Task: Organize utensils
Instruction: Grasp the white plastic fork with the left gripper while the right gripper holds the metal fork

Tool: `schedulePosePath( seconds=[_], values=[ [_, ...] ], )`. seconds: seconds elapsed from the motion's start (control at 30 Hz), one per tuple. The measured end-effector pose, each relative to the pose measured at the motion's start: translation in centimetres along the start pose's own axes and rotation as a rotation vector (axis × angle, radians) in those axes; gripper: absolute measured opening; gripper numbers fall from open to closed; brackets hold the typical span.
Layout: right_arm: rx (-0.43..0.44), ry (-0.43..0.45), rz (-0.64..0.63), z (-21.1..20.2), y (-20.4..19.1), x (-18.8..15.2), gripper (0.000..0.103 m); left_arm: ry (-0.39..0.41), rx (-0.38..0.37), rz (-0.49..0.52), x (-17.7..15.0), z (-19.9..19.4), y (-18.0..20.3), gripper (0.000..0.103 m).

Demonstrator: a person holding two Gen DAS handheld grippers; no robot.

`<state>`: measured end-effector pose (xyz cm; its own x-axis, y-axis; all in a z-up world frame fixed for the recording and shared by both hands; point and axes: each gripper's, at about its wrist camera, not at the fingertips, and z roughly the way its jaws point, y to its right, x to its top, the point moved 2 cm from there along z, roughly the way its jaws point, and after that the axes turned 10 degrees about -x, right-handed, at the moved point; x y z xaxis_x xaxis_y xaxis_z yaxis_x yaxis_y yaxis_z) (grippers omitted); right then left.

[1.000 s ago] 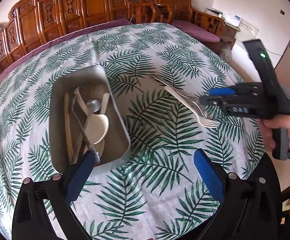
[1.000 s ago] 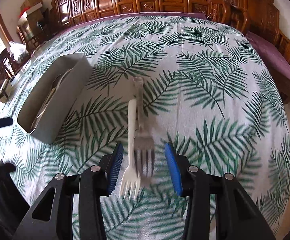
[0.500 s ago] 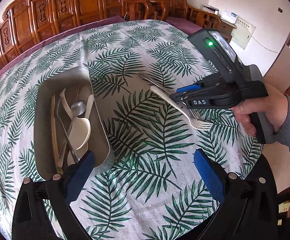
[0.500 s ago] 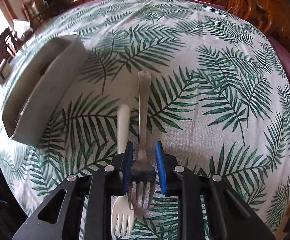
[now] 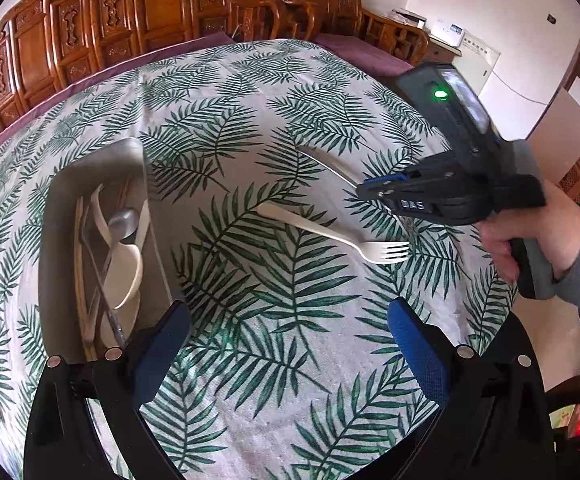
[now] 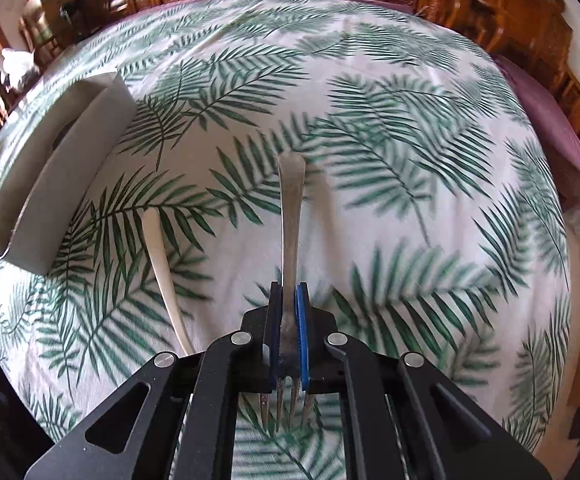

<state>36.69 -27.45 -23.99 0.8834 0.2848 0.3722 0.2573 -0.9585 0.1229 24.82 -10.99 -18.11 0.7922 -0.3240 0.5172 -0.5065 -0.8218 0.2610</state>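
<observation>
My right gripper (image 6: pixel 288 304) is shut on a metal fork (image 6: pixel 292 216) near its tines and holds it lifted above the cloth; it also shows in the left wrist view (image 5: pixel 374 188) with the fork handle (image 5: pixel 322 162) sticking out. A white plastic fork (image 5: pixel 330 234) lies on the cloth, and shows in the right wrist view (image 6: pixel 163 264). A grey tray (image 5: pixel 93 160) at the left holds spoons, chopsticks and other utensils; its side shows in the right wrist view (image 6: pixel 61 176). My left gripper (image 5: pixel 290 344) is open and empty beside the tray's near end.
The round table (image 5: pixel 249 92) has a palm-leaf cloth. Carved wooden chairs (image 5: pixel 161 4) ring its far side. A purple cushion (image 6: pixel 546 116) lies at the right edge. The person's hand (image 5: pixel 530 236) holds the right gripper.
My right gripper closed on the metal fork and lifted it off the cloth, away from the white fork. My left gripper stayed open by the tray.
</observation>
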Motion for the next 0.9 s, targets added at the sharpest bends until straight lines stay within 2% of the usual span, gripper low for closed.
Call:
schedulePosePath(
  seconds=[0.27,0.5,0.6,0.77,0.9],
  values=[
    [0.034,0.031,0.101,-2.6,3.0,-5.0,0.008,-0.045,0.011,0.008,1.2,2.6,1.9,0.095],
    [0.053,0.026,0.192,-2.5,4.5,-8.4,0.008,-0.11,0.004,0.027,3.2,5.3,3.8,0.091],
    [0.055,0.035,0.212,-2.8,4.9,-8.9,0.008,-0.131,-0.008,-0.006,3.8,6.6,3.9,0.085],
    [0.079,0.06,0.227,-3.2,5.3,-8.5,0.008,-0.169,0.018,-0.09,4.4,9.1,3.2,0.068],
    [0.103,0.042,0.238,-2.5,5.3,-8.6,0.008,-0.189,0.025,-0.174,4.6,10.6,2.2,0.055]
  ],
)
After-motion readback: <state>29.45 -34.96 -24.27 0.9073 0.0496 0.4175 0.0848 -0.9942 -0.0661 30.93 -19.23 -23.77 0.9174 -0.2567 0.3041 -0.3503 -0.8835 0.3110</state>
